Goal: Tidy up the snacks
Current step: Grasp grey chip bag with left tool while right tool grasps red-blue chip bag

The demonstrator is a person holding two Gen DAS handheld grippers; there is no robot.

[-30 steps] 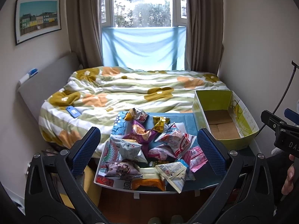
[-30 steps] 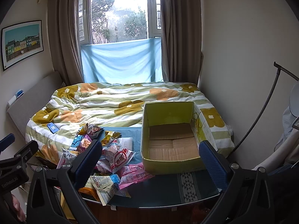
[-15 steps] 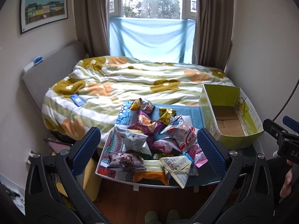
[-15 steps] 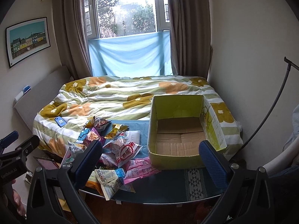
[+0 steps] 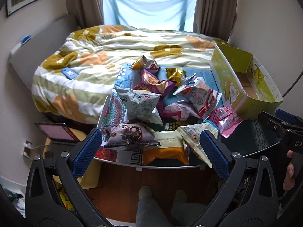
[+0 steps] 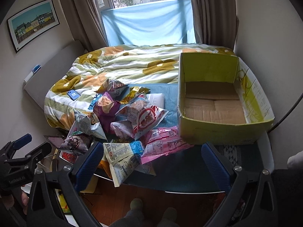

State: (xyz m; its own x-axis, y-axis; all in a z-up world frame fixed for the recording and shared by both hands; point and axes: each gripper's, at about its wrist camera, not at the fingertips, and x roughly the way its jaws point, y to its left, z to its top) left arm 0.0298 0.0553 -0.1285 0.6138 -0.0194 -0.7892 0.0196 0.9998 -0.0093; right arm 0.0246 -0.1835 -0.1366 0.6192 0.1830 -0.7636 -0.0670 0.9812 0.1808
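Several snack bags lie heaped on a small table (image 5: 121, 162) (image 6: 189, 185) at the foot of the bed: a grey bag (image 5: 140, 105), a purple bag (image 5: 153, 82) (image 6: 106, 109), a red-and-white bag (image 5: 198, 96) (image 6: 147, 120), a pink bag (image 5: 227, 120) (image 6: 162, 145), an orange packet (image 5: 164, 156). A green cardboard box (image 5: 244, 83) (image 6: 217, 102) stands empty at the table's right. My left gripper (image 5: 149, 153) is open, just short of the heap's near edge. My right gripper (image 6: 151, 166) is open above the table's front, between heap and box.
A bed with a flowered duvet (image 5: 117, 56) lies behind the table, with a blue phone (image 5: 69, 73) on it. A person's socked feet (image 5: 161, 194) stand on the wooden floor below. A pink-screened device (image 5: 56, 134) sits left of the table.
Both grippers have moved forward and tilted down toward the table; the snack heap and box now appear larger and closer. Both stay open.
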